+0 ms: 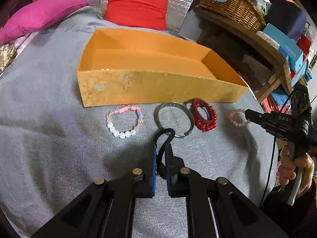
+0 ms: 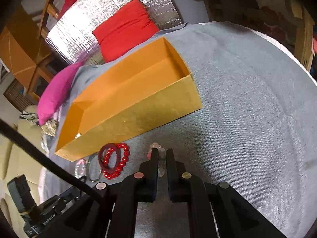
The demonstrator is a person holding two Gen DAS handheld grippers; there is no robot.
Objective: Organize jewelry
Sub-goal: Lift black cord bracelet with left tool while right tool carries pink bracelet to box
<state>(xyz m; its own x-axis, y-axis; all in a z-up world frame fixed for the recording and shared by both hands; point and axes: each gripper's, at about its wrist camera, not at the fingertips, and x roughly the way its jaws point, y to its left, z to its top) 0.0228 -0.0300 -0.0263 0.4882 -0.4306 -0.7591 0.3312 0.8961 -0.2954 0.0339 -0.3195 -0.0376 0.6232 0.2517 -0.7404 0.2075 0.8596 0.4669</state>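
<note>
An open orange box [image 1: 158, 88] stands on the grey cloth; it also shows in the right wrist view [image 2: 138, 117]. In front of it lie a pink and white bead bracelet [image 1: 124, 122], a silver bangle [image 1: 174, 119], a red bead bracelet with a dark red ring [image 1: 204, 117] and a small clear pink bead bracelet [image 1: 237, 117]. My left gripper [image 1: 161, 148] is shut on a black hair tie [image 1: 163, 138] that overlaps the silver bangle. My right gripper [image 2: 161, 154] is shut on the clear pink bead bracelet [image 2: 156, 145]; it also shows in the left wrist view [image 1: 248, 113].
A red cushion [image 1: 136, 8] and a magenta cushion [image 1: 39, 13] lie behind the box. A wicker basket [image 1: 231, 6] and blue boxes [image 1: 283, 45] sit on a wooden shelf at the right. The grey cloth [image 2: 247, 99] stretches right of the box.
</note>
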